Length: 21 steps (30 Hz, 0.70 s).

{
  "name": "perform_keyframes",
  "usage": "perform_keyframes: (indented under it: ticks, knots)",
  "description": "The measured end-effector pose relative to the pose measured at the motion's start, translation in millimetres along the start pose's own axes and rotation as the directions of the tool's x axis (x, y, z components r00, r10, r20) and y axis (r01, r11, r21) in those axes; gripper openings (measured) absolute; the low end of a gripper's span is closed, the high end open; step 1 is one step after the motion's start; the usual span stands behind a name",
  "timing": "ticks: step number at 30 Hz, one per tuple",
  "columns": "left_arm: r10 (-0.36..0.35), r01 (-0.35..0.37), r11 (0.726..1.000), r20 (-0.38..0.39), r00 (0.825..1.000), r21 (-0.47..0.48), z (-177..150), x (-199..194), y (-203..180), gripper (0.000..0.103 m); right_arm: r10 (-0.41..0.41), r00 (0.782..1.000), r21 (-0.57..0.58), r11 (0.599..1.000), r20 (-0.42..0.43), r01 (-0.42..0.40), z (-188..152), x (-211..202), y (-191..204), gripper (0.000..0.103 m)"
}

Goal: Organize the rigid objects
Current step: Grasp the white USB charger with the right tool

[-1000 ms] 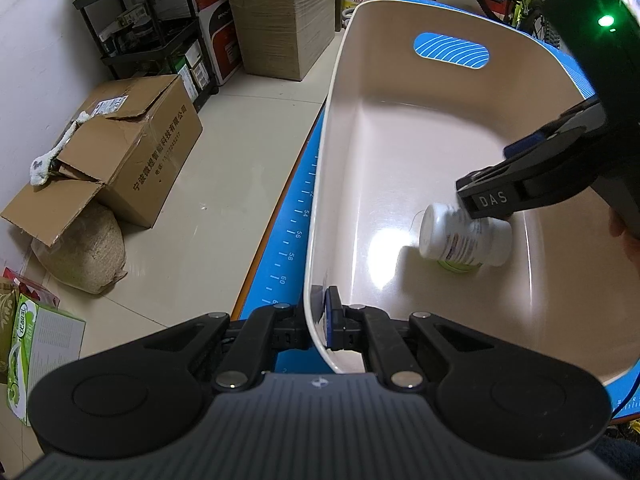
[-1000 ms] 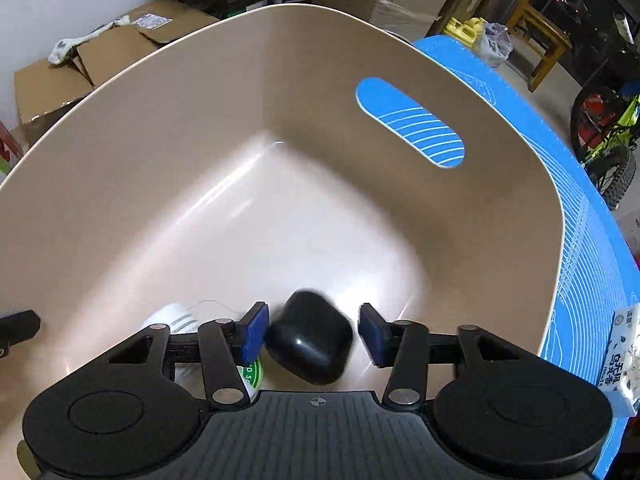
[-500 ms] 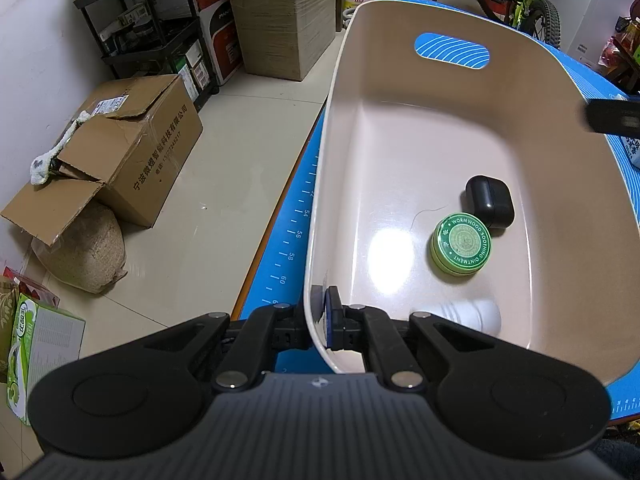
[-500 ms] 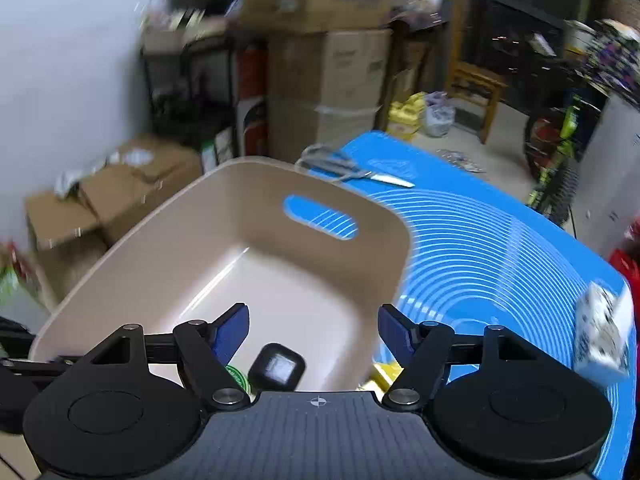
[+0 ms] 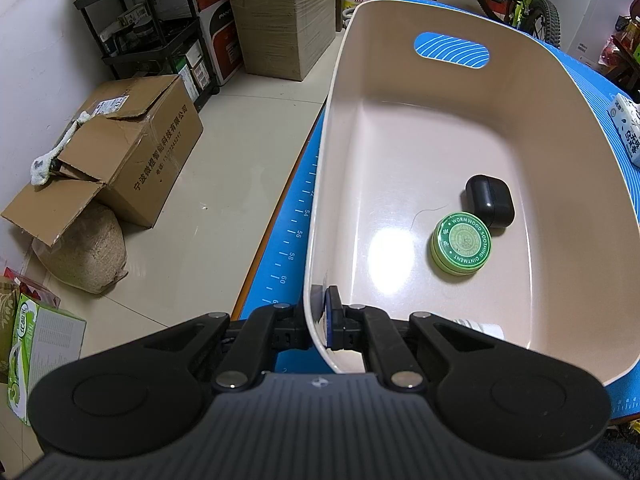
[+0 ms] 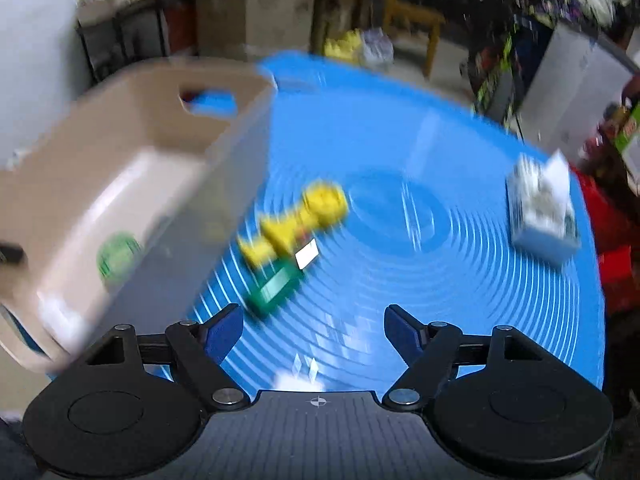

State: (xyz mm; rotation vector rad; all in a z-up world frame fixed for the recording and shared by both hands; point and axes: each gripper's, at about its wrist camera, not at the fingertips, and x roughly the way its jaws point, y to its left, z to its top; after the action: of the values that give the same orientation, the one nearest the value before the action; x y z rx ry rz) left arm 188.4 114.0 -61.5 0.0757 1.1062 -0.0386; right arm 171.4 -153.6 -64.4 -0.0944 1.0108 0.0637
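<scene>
Pinching the bin [image 5: 336,128] rim, left tongs [image 5: 320,316]; right tongs [image 6: 314,330] spread above mat [image 6: 440,280].

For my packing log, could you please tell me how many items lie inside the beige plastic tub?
3: a round green ointment tin mid-floor, a black rounded case touching it behind, and a white object mostly hidden behind the left gripper.

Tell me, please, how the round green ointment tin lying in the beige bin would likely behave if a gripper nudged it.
The green ointment tin lies flat on its wide base, so it should slide, not roll. The bin floor looks glossy, so probably easily. It looks rigid and likely light.
</scene>
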Motion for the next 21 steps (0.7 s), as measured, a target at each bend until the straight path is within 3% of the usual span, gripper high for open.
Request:
perform_keyframes:
  ticks: [6, 8, 10, 12, 17, 21]
  knots:
    - [0.000, 0.000, 1.000, 0.000, 1.000, 0.000, 0, 0, 0, 0.008, 0.019, 0.993, 0.051, 0.999, -0.113, -0.013, -26, 35, -5, 0.072]
    - [0.000, 0.000, 1.000, 0.000, 1.000, -0.001, 0, 0, 0, 0.008, 0.035, 0.993, 0.063, 0.998, -0.113, -0.028, -29, 38, -4, 0.064]
    - [0.001, -0.001, 1.000, 0.000, 1.000, -0.001, 0, 0, 0, 0.008, 0.054, 0.993, 0.047, 0.998, -0.109, -0.049, -28, 35, 1, 0.045]
    - [0.000, 0.000, 1.000, 0.000, 1.000, -0.002, 0, 0, 1, 0.008, 0.037, 0.994, 0.025, 0.999, -0.101, -0.035, -27, 33, 6, 0.042]
    - [0.000, 0.000, 1.000, 0.000, 1.000, -0.002, 0, 0, 1, 0.008, 0.006, 1.000, 0.052, 0.999, 0.023, -0.007, -3, 3, 2, 0.042]
    - [0.000, 0.000, 1.000, 0.000, 1.000, -0.002, 0, 0, 1, 0.008, 0.025, 0.985, 0.050, 0.998, 0.172, -0.034, 33, -32, 6, 0.042]
